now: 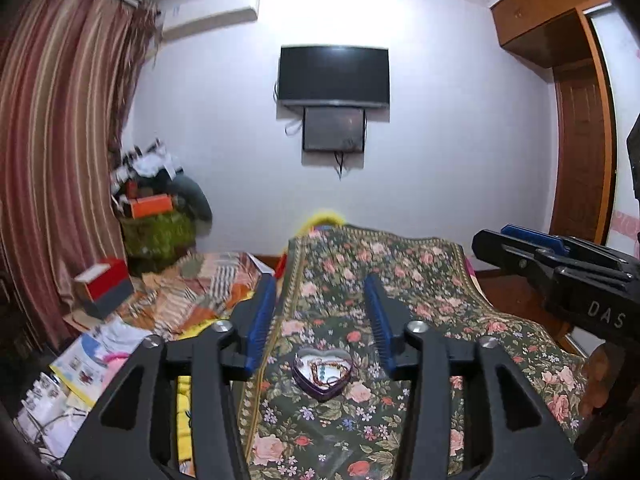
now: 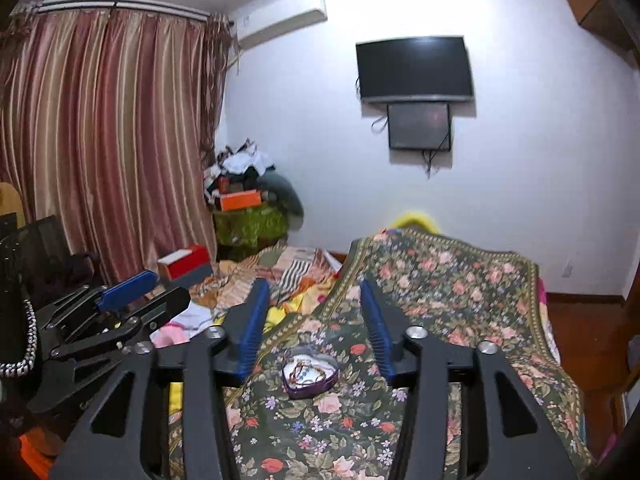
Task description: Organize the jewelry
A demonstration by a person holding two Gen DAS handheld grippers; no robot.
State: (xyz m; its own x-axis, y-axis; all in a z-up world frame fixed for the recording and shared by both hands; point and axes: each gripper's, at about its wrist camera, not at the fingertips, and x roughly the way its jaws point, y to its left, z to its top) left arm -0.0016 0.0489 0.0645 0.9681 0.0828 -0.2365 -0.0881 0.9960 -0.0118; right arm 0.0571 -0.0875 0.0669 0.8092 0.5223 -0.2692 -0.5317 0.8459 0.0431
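Floral bedcover [image 1: 420, 280] carries the heart-shaped tin [image 1: 322, 376] of jewelry near centre, so lower the left gripper [image 1: 320, 312] and right gripper [image 2: 312, 312], both spread wide and empty, slowly and squarely over one strand to avoid tangling.

Right gripper [image 2: 316, 320]: jaws wide apart, empty, above a floral bedspread [image 2: 460, 280]. Heart tin [image 2: 310, 374] with jewelry [image 2: 306, 370] rests on the bedspread between them. Left gripper [image 2: 132, 300] at left edge, empty.
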